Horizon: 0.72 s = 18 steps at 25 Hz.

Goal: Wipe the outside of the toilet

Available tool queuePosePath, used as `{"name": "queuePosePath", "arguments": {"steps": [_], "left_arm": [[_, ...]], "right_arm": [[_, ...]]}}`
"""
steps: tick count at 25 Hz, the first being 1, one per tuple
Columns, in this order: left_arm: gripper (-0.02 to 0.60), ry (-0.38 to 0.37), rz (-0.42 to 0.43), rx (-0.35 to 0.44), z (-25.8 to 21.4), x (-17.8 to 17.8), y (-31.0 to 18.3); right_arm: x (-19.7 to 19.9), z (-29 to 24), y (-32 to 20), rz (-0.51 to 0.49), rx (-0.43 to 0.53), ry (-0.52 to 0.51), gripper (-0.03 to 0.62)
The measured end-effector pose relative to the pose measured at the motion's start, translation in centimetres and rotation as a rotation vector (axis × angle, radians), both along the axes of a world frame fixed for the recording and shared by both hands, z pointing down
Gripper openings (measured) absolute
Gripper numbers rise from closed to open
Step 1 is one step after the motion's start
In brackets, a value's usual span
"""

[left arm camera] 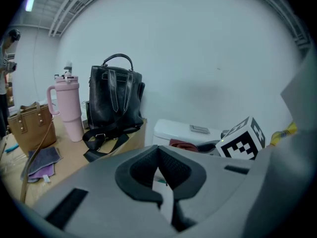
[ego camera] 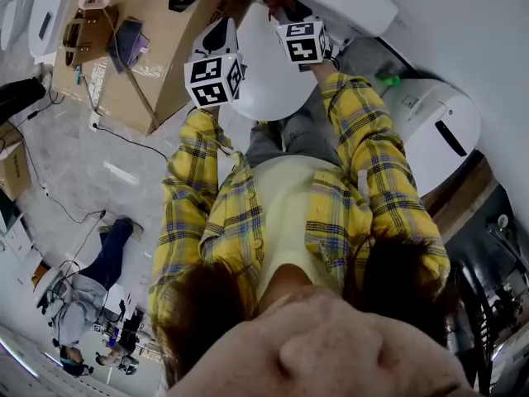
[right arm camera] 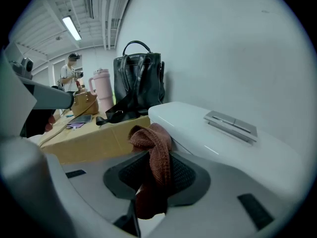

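The person stands over the toilet with a tool in each hand. The right gripper has its jaws clamped on a red-brown cloth. The cloth bunches up above the jaws and hangs down below them.

The white tank is right in front of that cloth, a little to the right. Its long side runs across, from near the cloth off to the right, and the flush buttons sit on top. The cloth is at the tank's front left corner. I can't tell if it is touching yet.

The left gripper has its jaws together with nothing in them. It hangs farther back, over the lid, and looks toward the tank from a way off. So the right hand is the nearer one, and I think it should do the wiping, sliding the cloth along the tank's front.

Beside the toilet is a brown counter with a black bag and a pink cup.
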<state>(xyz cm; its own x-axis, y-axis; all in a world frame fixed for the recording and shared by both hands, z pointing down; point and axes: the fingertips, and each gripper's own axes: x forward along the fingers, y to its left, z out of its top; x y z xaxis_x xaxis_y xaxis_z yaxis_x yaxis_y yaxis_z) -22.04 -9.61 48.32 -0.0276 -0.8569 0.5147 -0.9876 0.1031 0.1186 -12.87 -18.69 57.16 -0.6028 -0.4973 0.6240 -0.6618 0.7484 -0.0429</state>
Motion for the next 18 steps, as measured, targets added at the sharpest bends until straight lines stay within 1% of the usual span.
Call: {"name": "queuePosePath", "arguments": {"steps": [5, 18], "left_arm": [[0.002, 0.005, 0.043, -0.003, 0.1, 1.5, -0.5], [0.003, 0.017, 0.161, 0.0, 0.4, 5.3, -1.8]], "right_arm": [[2.0, -0.7, 0.1, 0.022, 0.019, 0.0, 0.124], [9.2, -1.1, 0.7, 0.119, 0.051, 0.022, 0.124]]}}
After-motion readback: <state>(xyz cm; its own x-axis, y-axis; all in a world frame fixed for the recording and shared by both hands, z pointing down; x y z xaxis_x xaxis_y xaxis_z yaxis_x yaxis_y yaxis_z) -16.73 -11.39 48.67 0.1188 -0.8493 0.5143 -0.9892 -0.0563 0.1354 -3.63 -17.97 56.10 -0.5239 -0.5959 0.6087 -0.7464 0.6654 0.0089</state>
